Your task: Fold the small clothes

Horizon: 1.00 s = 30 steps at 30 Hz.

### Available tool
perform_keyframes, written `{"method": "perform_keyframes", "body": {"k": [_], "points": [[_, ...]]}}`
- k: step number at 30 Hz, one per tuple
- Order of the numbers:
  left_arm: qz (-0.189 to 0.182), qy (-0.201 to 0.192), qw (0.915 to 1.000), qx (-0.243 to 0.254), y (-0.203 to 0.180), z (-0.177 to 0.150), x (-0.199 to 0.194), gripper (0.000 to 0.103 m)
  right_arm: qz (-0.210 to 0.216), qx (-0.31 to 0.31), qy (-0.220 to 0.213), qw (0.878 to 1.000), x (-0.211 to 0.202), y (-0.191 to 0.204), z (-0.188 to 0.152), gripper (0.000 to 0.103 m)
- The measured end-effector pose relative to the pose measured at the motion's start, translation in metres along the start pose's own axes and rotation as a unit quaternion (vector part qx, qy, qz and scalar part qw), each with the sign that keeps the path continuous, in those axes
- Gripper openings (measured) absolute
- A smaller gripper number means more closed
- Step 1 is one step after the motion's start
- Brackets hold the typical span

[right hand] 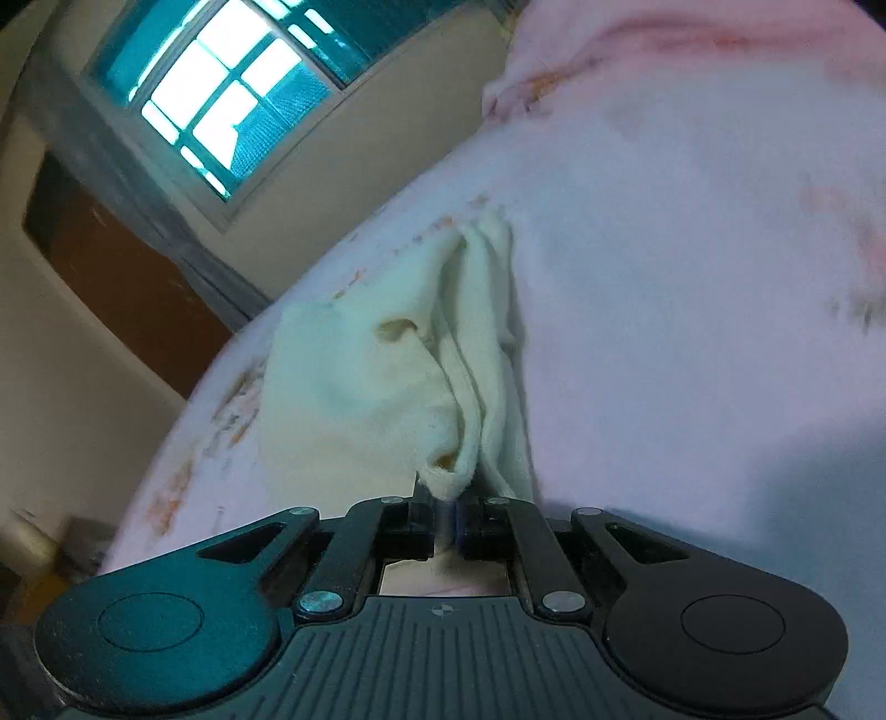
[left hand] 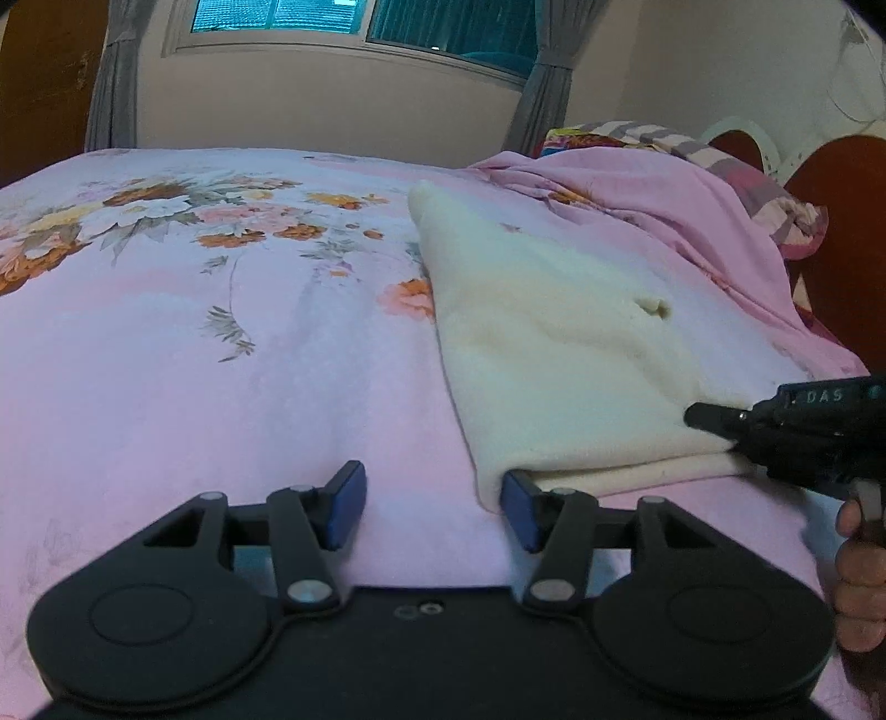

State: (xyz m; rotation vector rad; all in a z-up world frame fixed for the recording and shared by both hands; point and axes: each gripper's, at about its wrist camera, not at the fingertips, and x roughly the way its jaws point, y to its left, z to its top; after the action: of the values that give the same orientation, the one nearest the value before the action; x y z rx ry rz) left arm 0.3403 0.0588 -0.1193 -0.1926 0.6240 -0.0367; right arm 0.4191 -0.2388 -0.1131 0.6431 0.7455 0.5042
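Observation:
A cream knitted garment (left hand: 559,354) lies flat on the pink flowered bedspread (left hand: 221,332), right of centre. My left gripper (left hand: 432,507) is open just above the bedspread at the garment's near left corner; its right pad (left hand: 518,507) touches that corner. My right gripper (left hand: 720,421) comes in from the right at the garment's near right edge. In the right wrist view it (right hand: 446,518) is shut on a bunched edge of the garment (right hand: 387,376), which rises in folds from the jaws.
A heap of pink and striped bedding (left hand: 692,183) lies at the bed's far right by a dark wooden headboard (left hand: 841,183). A wall with a window (left hand: 360,27) and grey curtains stands beyond the bed. A hand (left hand: 858,581) holds the right gripper.

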Motion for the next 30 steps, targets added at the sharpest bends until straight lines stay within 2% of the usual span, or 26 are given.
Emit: {"method": "perform_keyframes", "body": {"k": [1,2,3,4,7,11,15,17,23,25,28,29,30], "points": [[-0.001,-0.001,1.0000,-0.001,0.001,0.000,0.000,0.054,0.006,0.000,-0.007,1.000,-0.004,0.000,0.003,0.009],[-0.003,-0.002,1.0000,-0.004,0.002,-0.001,0.000,0.054,0.004,-0.005,-0.023,1.000,-0.010,0.003,0.007,0.018],[-0.005,-0.002,1.0000,-0.007,0.003,-0.001,0.000,0.054,-0.003,-0.015,-0.044,0.999,-0.018,0.005,0.010,0.032],[-0.005,-0.004,0.9999,-0.009,0.003,-0.002,0.001,0.054,0.002,-0.028,-0.068,0.997,-0.027,0.007,0.014,0.040],[-0.005,-0.012,0.9997,-0.019,0.004,-0.003,0.000,0.054,0.021,-0.044,-0.074,0.996,-0.025,0.009,0.035,0.040],[-0.011,-0.018,0.9986,-0.048,0.008,-0.005,0.000,0.055,0.021,-0.079,-0.039,0.996,0.010,0.014,0.058,0.040],[-0.023,-0.030,0.9931,-0.111,0.019,-0.006,-0.001,0.055,0.033,-0.081,0.005,0.996,0.040,0.009,0.058,0.040],[-0.015,-0.034,0.9925,-0.116,0.016,-0.007,-0.001,0.055,0.033,-0.085,0.016,0.996,0.049,0.007,0.053,0.040],[0.021,-0.033,0.9926,-0.115,-0.004,-0.008,-0.014,0.053,0.036,-0.093,0.009,0.995,0.053,0.007,0.051,0.040],[0.013,-0.076,0.9879,-0.134,0.002,-0.013,-0.036,0.053,0.040,-0.094,0.009,0.995,0.051,0.007,0.053,0.040],[0.031,-0.144,0.9770,-0.154,0.019,-0.015,-0.061,0.053,0.044,-0.100,0.014,0.994,0.053,0.008,0.058,0.040],[0.042,-0.145,0.9765,-0.154,0.027,-0.009,-0.058,0.053,0.049,-0.102,0.017,0.993,0.054,0.008,0.059,0.040],[0.052,-0.126,0.9789,-0.153,0.037,0.001,-0.046,0.053,0.054,-0.102,0.020,0.993,0.056,0.008,0.060,0.040]]}}
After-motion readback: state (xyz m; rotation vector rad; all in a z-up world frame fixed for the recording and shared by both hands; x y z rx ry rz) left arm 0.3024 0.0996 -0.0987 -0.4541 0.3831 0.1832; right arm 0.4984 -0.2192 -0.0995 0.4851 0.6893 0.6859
